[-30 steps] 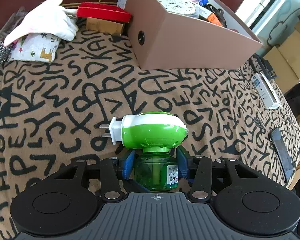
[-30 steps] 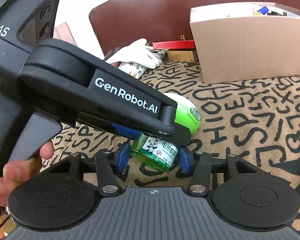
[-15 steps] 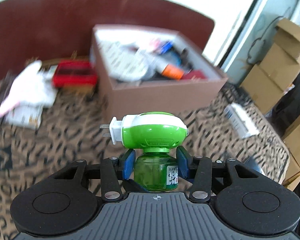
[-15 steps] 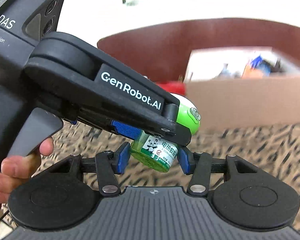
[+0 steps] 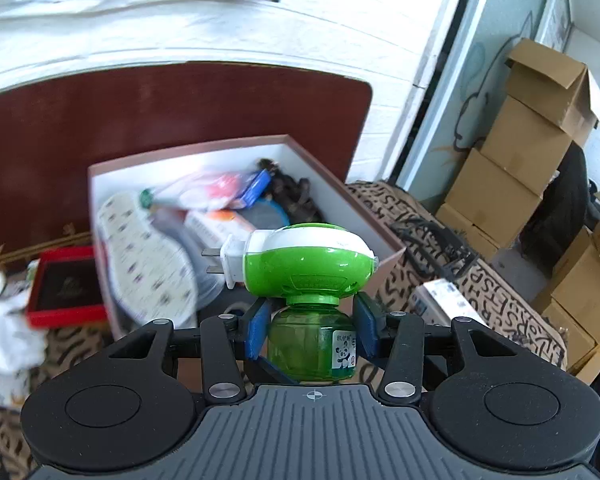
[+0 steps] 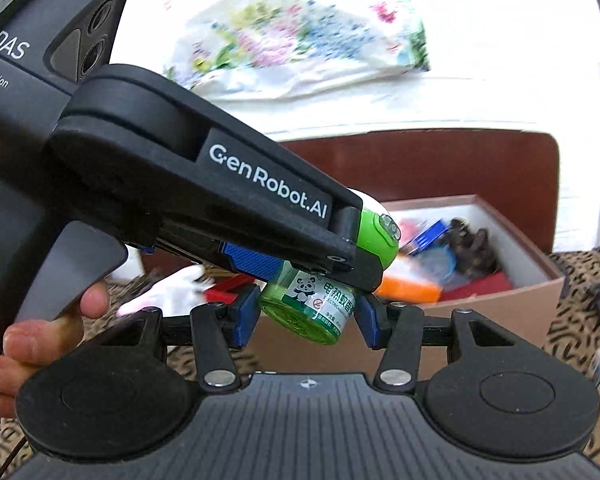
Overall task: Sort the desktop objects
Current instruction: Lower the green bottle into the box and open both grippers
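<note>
Clamping the green mosquito repeller (image 5: 310, 336), both grippers apparently; box (image 5: 364, 216) behind.

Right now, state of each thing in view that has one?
Mosquito repeller: lifted off the table, upright, plug prongs pointing left.
Left claw: shut on the repeller's green bottle.
Right claw: pads flank the bottle's base; contact unclear.
Brown box: open-topped, holding many items.
Red case: lying flat left of the box.
Stacked cartons: top one has flaps open.
</note>
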{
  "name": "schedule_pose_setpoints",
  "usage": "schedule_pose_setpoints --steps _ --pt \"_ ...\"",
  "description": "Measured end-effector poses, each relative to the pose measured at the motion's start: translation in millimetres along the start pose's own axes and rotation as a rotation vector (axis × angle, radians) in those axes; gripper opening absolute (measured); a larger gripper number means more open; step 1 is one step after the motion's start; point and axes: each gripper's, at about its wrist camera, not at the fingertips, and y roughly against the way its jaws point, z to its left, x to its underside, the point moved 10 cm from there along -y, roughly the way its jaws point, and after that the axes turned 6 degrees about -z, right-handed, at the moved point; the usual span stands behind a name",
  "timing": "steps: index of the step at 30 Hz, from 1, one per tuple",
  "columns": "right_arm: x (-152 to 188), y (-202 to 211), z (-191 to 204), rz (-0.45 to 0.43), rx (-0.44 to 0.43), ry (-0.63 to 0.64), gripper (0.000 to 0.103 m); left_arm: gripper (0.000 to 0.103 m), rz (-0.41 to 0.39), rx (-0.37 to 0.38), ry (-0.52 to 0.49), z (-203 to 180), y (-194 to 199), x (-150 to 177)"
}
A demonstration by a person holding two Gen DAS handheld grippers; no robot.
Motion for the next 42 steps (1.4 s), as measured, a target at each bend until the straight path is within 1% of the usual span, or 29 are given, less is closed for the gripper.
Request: schedule_pose_setpoints --steps 8,13,18,21,23,26,28,30,31,32,33,34,35,36,37,38,40,42 --pt "-14.7 -30.7 -55.5 -0.013 0.077 -0.021 0.056 0.054 0.016 0.055 -0.038 -18.2 -59.7 -35.3" --pt "-27.2 -62.1 -91.4 -0.021 0.126 -0.018 0.056 0.056 0.012 0.094 -0.050 -21.6 -103.5 -66.1" --pt "-42.4 -98.0 -123.7 -0.042 0.171 0.010 0.056 0.058 0.001 0.129 -0.037 -17.1 -142.7 -97.5" --pt "-47.4 -119.9 -134.3 -0.030 0.185 0.040 0.056 0.064 0.002 0.130 -0.042 -11.9 -164.5 -108.5" --pt "-47.6 -134.1 -139.9 -0.015 0.190 0.055 0.056 0.064 0.010 0.123 -0.049 -7.0 -179.7 -112.1" --pt "-44.1 -156.2 -148.5 0.011 0.195 0.055 0.056 0.063 0.028 0.111 -0.024 3.9 -198.7 -115.9" --pt "-41.6 -173.5 -154.2 0.031 0.194 0.051 0.056 0.062 0.055 0.089 -0.002 13.0 -214.5 -116.4" --pt "-35.2 -189.8 -160.3 0.076 0.188 0.034 0.056 0.063 0.108 0.077 0.028 21.5 -229.3 -111.4" --pt "-31.5 -196.2 -162.8 0.112 0.187 0.022 0.056 0.066 0.130 0.076 0.063 25.8 -233.1 -108.8" --pt "-27.2 -202.1 -164.3 0.163 0.183 0.016 0.057 0.074 0.129 0.076 0.104 30.7 -234.2 -108.0" --pt "-24.7 -204.5 -164.4 0.186 0.172 0.016 0.058 0.083 0.108 0.076 0.129 34.4 -232.2 -108.7" --pt "-23.5 -204.4 -164.3 0.192 0.165 0.018 0.058 0.087 0.085 0.082 0.143 36.8 -229.0 -109.8" --pt "-23.5 -202.8 -164.1 0.182 0.167 0.034 0.064 0.093 0.063 0.074 0.156 39.5 -225.0 -110.5" --pt "-24.0 -199.9 -165.4 0.166 0.189 0.059 0.079 0.096 0.047 0.066 0.165 42.1 -222.9 -111.2" --pt "-24.9 -196.5 -169.0 0.151 0.215 0.075 0.084 0.098 0.038 0.068 0.171 42.8 -219.9 -110.5" --pt "-25.9 -193.3 -173.5 0.141 0.231 0.084 0.088 0.100 0.036 0.075 0.176 42.5 -216.8 -108.6" --pt "-21.0 -186.5 -176.4 0.148 0.233 0.087 0.089 0.101 0.038 0.076 0.178 38.4 -213.2 -106.7" --pt "-15.5 -183.8 -177.2 0.164 0.232 0.080 0.093 0.102 0.036 0.074 0.162 33.4 -207.6 -103.4"
